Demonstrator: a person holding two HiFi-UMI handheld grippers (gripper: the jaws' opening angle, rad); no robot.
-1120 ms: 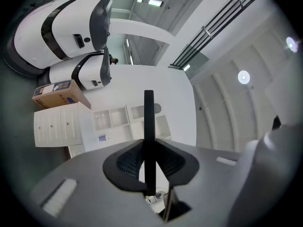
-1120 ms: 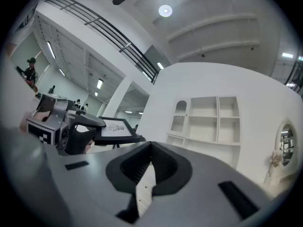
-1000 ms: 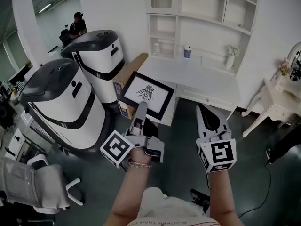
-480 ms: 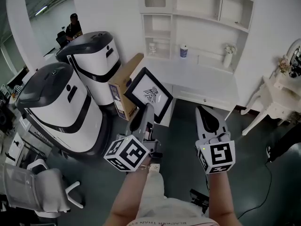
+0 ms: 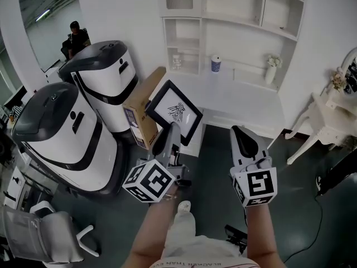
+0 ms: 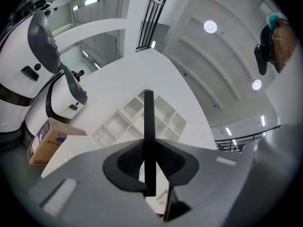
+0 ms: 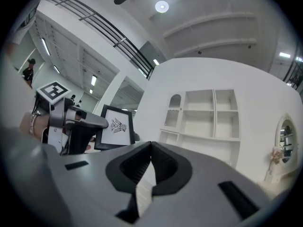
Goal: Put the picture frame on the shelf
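Standing ahead is the white shelf unit (image 5: 234,15), its cubbies rising over a white table (image 5: 245,96) that carries only a few small ornaments at the back. Bulky white machines (image 5: 72,121) and a cardboard box (image 5: 142,108) crowd the left. The picture frame (image 5: 174,111) is in the air, short of the table's near-left corner and tilted. Its lower edge is clamped in the left hand-held gripper (image 5: 170,132), so it lies straight beyond that gripper's tips, toward the shelf. The right hand-held gripper (image 5: 241,134) hovers alongside, closed and empty.

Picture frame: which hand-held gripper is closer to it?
Left. The left hand-held gripper is clamped on the picture frame at its edge. The right hand-held gripper is off to the frame's right, jaws together, not touching it.
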